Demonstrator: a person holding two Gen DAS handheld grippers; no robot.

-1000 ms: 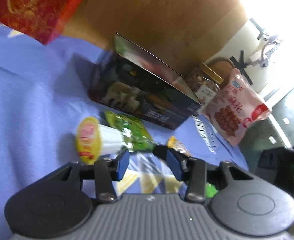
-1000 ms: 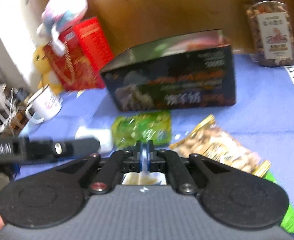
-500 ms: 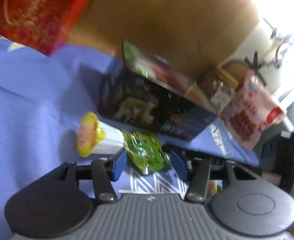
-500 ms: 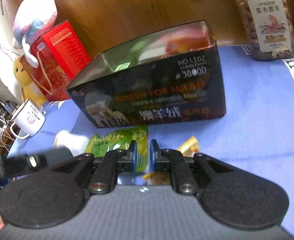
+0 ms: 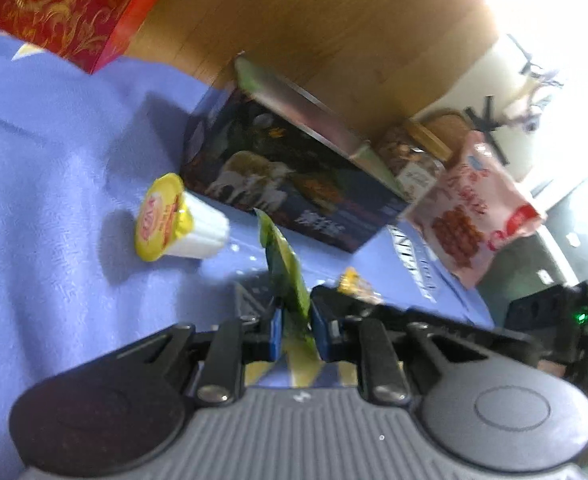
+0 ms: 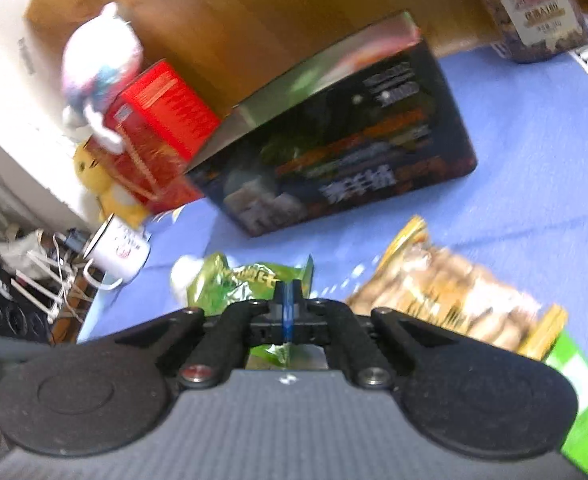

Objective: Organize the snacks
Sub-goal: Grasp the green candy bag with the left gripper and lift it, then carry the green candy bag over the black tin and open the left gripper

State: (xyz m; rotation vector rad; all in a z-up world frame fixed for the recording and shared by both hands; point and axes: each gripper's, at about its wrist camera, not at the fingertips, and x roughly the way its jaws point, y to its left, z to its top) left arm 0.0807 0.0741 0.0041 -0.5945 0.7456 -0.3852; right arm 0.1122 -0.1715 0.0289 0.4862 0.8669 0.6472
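Note:
A green snack packet (image 5: 283,264) stands on edge between the blue pads of my left gripper (image 5: 297,330), which is shut on it and holds it above the blue cloth. My right gripper (image 6: 287,304) is shut on the same green packet (image 6: 245,284), on its crinkled edge. A white cup with a yellow foil lid (image 5: 173,220) lies on its side to the left. A gold bag of nuts (image 6: 450,292) lies to the right. The dark open box (image 5: 294,184) stands behind; it also shows in the right wrist view (image 6: 346,144).
A red gift box (image 5: 65,4) stands at the back left, with plush toys (image 6: 97,68) and a white mug (image 6: 119,248) by it. A nut jar (image 6: 534,4) and a pink snack bag (image 5: 474,216) stand at the back right. A bright green pack (image 6: 578,396) lies near right.
My left gripper closed on the green packet and lifted it on edge. My right gripper opened a little, then shut on the same packet.

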